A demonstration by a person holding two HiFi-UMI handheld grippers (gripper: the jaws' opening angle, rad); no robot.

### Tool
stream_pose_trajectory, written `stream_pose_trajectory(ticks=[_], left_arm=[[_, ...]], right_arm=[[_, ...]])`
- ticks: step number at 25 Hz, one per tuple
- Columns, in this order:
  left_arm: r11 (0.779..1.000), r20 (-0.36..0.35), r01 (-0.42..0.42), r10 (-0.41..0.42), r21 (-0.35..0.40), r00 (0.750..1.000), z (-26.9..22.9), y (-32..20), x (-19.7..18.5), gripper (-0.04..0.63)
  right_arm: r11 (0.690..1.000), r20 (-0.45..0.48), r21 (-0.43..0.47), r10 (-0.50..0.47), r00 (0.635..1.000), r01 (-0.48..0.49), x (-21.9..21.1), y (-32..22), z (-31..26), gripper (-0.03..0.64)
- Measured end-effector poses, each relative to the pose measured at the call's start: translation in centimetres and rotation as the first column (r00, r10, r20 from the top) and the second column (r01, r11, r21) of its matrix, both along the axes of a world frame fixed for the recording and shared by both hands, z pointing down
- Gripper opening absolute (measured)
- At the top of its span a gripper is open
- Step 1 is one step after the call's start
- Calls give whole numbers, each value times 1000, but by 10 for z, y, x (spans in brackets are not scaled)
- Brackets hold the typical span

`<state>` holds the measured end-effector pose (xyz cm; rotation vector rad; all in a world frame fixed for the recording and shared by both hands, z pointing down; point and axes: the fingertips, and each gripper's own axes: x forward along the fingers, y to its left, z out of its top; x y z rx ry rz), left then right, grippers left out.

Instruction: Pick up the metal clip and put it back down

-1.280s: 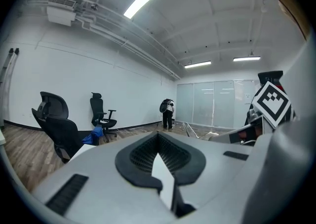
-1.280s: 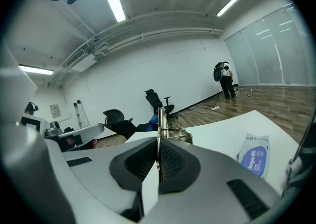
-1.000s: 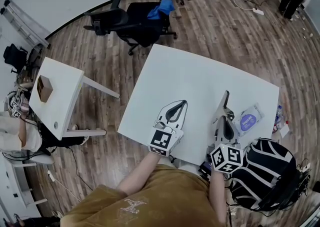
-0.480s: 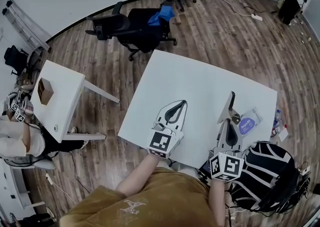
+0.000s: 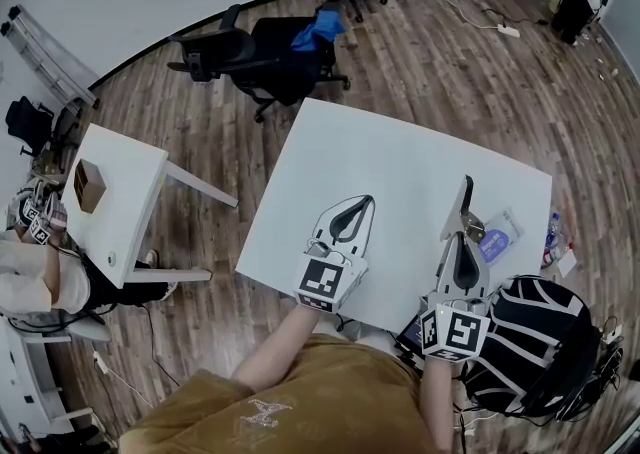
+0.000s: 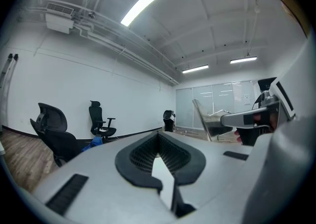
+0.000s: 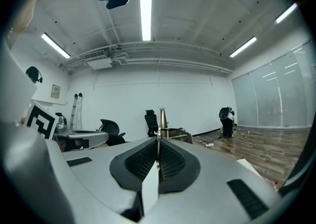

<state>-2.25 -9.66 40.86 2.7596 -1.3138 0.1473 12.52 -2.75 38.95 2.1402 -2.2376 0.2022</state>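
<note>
The metal clip (image 5: 463,204) is a thin shiny strip that sticks out forward from my right gripper (image 5: 460,240), over the right part of the white table (image 5: 380,157). The right gripper is shut on it. In the right gripper view the clip (image 7: 161,119) shows edge-on, pinched between the black pads (image 7: 175,161). My left gripper (image 5: 356,206) rests over the table's near middle, shut with nothing in it, and its pads (image 6: 143,154) meet at the tips. The left gripper view also catches the clip (image 6: 203,122) held by the right gripper (image 6: 247,118).
A clear plastic bag with a blue label (image 5: 497,238) lies on the table just right of the clip. A black and white backpack (image 5: 540,342) sits by the near right corner. A small white table with a brown box (image 5: 88,182) and office chairs (image 5: 255,47) stand to the left and behind.
My right gripper has shifted a little to the right with the clip still in it. The left gripper has stayed where it was.
</note>
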Motion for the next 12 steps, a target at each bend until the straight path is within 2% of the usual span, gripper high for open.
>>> stream_pose_trajectory(ticks=[6, 12], left_arm=[[1000, -10, -7, 7, 21, 1000, -8, 0, 3, -2], [999, -21, -4, 5, 48, 1000, -22, 0, 3, -2]], right_arm=[[1000, -24, 27, 15, 1000, -14, -1, 4, -5, 9], [994, -62, 112, 18, 998, -11, -6, 10, -27, 9]])
